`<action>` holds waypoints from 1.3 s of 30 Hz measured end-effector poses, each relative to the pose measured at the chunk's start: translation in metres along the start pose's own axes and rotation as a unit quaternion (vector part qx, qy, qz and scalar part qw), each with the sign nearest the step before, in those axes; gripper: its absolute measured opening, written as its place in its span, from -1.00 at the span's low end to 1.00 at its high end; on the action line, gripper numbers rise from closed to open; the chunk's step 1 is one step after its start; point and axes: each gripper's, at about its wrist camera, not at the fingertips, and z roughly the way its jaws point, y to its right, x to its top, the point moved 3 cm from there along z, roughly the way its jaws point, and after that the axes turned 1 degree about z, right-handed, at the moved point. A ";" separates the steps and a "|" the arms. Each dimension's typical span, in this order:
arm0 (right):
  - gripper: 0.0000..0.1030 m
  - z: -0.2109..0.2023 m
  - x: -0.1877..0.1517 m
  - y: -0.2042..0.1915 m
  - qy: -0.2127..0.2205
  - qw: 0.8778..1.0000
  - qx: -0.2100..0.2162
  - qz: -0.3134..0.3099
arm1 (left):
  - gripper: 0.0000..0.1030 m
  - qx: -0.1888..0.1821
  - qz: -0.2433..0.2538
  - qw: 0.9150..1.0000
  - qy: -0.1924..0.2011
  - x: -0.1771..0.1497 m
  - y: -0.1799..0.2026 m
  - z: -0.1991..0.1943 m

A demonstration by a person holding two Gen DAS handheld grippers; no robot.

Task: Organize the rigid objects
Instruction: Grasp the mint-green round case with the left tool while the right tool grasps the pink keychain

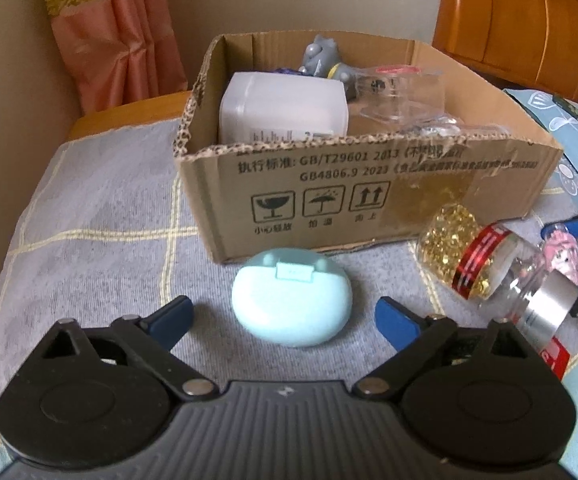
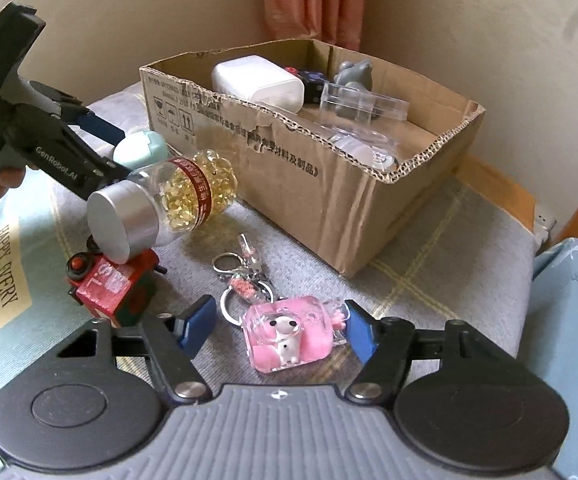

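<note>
While a cardboard box [image 1: 369, 184] at twelve o'clock in the left wrist view already holds a white case [image 1: 285, 108], a grey figurine [image 1: 321, 58] and clear plastic boxes [image 1: 401, 94], a pale blue case [image 1: 291, 300] lies on the grey checked bed cover [image 1: 89, 216] just outside its front wall. The left gripper [image 1: 283, 320] hangs with fingers apart on either side of that case, not touching it. At three o'clock a capsule bottle [image 1: 473, 256] lies on its side.

Seen from the right wrist, the right gripper [image 2: 281, 328] has its fingers spread around a pink keychain [image 2: 285, 336] on the cover, apparently without contact. At ten o'clock the bottle rests against a red toy [image 2: 109, 284], with the left gripper and blue case behind it. The box stands at one o'clock.

Judged from this, the sorting looks roughly half done: four pieces — case, bottle, toy, keychain — remain outside the box.
</note>
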 end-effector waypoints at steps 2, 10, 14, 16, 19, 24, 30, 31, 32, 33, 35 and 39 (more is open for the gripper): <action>0.26 -0.003 -0.002 -0.002 -0.004 1.000 -0.004 0.006 | 0.76 -0.001 0.001 1.000 0.003 0.001 0.000 0.000; 0.24 -0.011 -0.009 -0.006 -0.016 1.000 -0.001 0.021 | 0.57 -0.006 0.008 1.000 0.015 0.005 0.000 0.002; 0.25 -0.009 -0.008 -0.005 -0.014 1.000 -0.003 0.023 | 0.34 -0.009 0.006 1.000 0.018 0.007 0.000 0.002; 0.25 -0.009 -0.008 -0.005 -0.012 1.000 -0.004 0.022 | 0.23 -0.010 0.011 1.000 0.018 0.007 0.001 0.001; 0.24 -0.009 -0.007 -0.006 -0.011 1.000 -0.005 0.023 | 0.18 -0.012 0.014 1.000 0.018 0.006 0.002 0.000; 0.09 -0.010 -0.006 -0.008 -0.013 0.999 -0.014 0.029 | 0.18 -0.013 0.019 1.000 0.015 0.005 0.003 -0.002; 0.08 -0.015 -0.008 -0.009 -0.017 0.999 -0.020 0.042 | 0.18 -0.018 0.042 0.999 -0.006 0.001 -0.002 -0.009; 0.08 -0.018 -0.009 -0.009 -0.016 0.999 -0.019 0.048 | 0.17 -0.018 0.049 0.999 -0.012 0.000 -0.003 -0.010; 0.08 -0.020 -0.009 -0.009 -0.015 0.998 -0.017 0.053 | 0.17 -0.018 0.055 0.998 -0.018 -0.001 -0.004 -0.012; 0.08 -0.023 -0.010 -0.010 -0.014 0.998 -0.016 0.057 | 0.17 -0.020 0.061 0.998 -0.026 -0.001 -0.004 -0.014; 0.08 -0.029 -0.010 -0.011 -0.012 0.998 -0.016 0.061 | 0.17 -0.027 0.071 0.996 -0.039 -0.002 -0.005 -0.019; 0.08 -0.043 -0.005 -0.013 -0.009 0.998 -0.018 0.057 | 0.17 -0.042 0.091 0.994 -0.050 0.003 -0.005 -0.035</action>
